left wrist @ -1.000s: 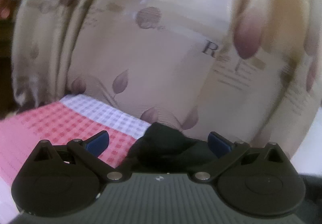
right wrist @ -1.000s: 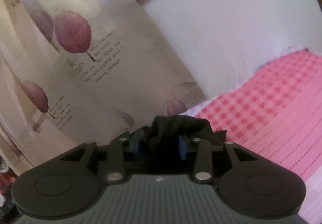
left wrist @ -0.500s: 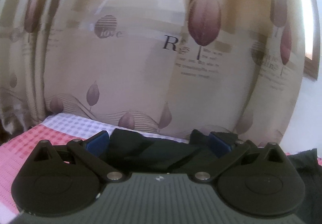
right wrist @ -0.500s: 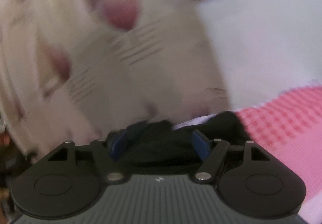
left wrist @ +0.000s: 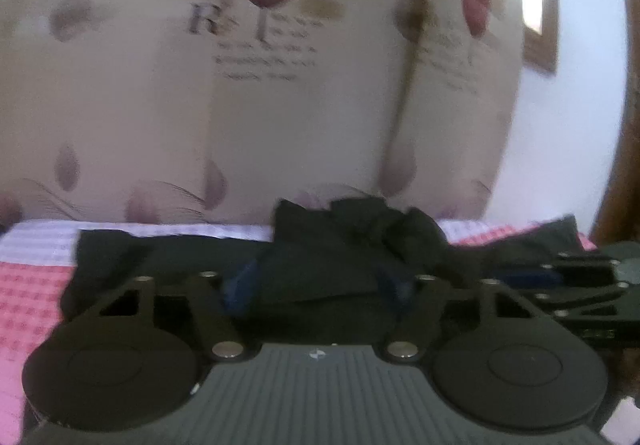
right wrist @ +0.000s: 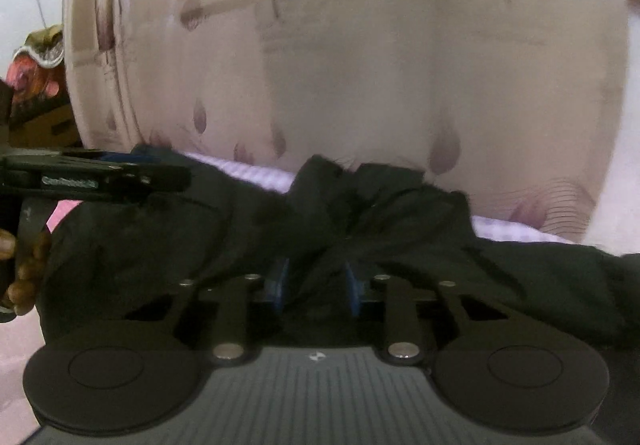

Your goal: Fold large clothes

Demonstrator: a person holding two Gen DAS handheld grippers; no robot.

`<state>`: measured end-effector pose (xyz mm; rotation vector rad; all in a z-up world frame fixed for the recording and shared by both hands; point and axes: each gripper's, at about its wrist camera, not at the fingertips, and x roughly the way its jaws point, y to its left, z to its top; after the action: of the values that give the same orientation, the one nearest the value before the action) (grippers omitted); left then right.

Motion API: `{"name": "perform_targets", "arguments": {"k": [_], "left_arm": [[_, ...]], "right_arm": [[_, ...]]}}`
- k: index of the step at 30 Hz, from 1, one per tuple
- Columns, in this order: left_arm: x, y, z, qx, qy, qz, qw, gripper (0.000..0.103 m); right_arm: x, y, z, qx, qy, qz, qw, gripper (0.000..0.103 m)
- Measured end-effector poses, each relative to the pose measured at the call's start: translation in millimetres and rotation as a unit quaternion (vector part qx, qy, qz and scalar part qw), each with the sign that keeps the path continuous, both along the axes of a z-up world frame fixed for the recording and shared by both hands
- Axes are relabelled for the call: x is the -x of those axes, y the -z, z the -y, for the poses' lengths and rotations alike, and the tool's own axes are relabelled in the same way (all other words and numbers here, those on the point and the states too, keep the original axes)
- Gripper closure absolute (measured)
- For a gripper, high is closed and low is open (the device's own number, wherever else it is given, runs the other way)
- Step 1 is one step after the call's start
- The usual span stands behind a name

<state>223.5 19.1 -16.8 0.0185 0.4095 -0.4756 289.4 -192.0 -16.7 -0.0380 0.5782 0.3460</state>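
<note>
A black garment (left wrist: 352,245) lies bunched on a pink-checked bed cover (left wrist: 28,285). My left gripper (left wrist: 316,285) has its blue pads around a fold of the black cloth, jaws partly closed on it. My right gripper (right wrist: 316,281) is shut on a bunch of the same black garment (right wrist: 400,213). Each gripper shows in the other's view: the right one at the right edge of the left wrist view (left wrist: 568,281), the left one at the left edge of the right wrist view (right wrist: 100,181). Both hold the cloth low over the bed, side by side.
A cream curtain with purple leaves and printed text (left wrist: 260,85) hangs just behind the bed. A white wall and a wooden window frame (left wrist: 540,37) are at the right. A patterned item (right wrist: 36,57) is at the far left.
Both grippers swung round to face the curtain and came down close together. Both sets of jaws closed in on the black cloth, which now spreads wider on the bed.
</note>
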Motion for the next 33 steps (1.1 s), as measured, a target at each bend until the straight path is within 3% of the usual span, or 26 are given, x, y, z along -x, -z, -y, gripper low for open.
{"name": "perform_targets", "arguments": {"k": [1,5,8,11,13,14,16,25,28,33], "left_arm": [[-2.5,2.4,4.5,0.001,0.015,-0.004,0.9999,0.055],[-10.7,14.5,23.3,-0.024,0.036,-0.012,0.999,0.056],[-33.3,31.4,23.7,-0.049,0.01,-0.038,0.998,0.06],[-63.1,48.2,0.1,-0.006,-0.035,-0.089,0.9954,0.068],[-75.4,57.4,-16.4,0.021,-0.062,-0.106,0.9922,0.087],[-79.7,61.5,-22.5,0.034,-0.067,-0.114,0.9907,0.09],[-85.5,68.8,-32.1,0.058,-0.071,-0.126,0.9878,0.092],[-89.7,76.1,-56.4,0.069,-0.088,-0.125,0.9858,0.092],[-96.7,76.0,-78.6,0.096,-0.117,-0.141,0.9784,0.092],[-107.8,82.3,-117.3,0.156,-0.166,-0.188,0.9553,0.092]], "right_arm": [[-4.0,1.0,-3.2,0.003,-0.002,-0.002,1.0,0.077],[-21.6,4.9,-11.5,0.011,-0.004,-0.017,1.0,0.077],[-36.0,17.9,-1.6,0.017,0.018,-0.035,0.999,0.079],[-42.9,32.2,25.3,-0.011,0.052,-0.055,0.997,0.084],[-43.4,38.7,39.2,-0.014,0.071,-0.057,0.996,0.086],[-43.8,42.0,45.3,-0.015,0.076,-0.059,0.995,0.086],[-43.4,47.1,57.1,-0.02,0.088,-0.062,0.994,0.088],[-33.8,48.8,110.1,-0.045,0.128,-0.051,0.99,0.1],[-29.0,48.4,134.5,-0.058,0.16,-0.054,0.984,0.101],[-20.7,53.4,175.8,-0.096,0.212,-0.084,0.969,0.102]]}}
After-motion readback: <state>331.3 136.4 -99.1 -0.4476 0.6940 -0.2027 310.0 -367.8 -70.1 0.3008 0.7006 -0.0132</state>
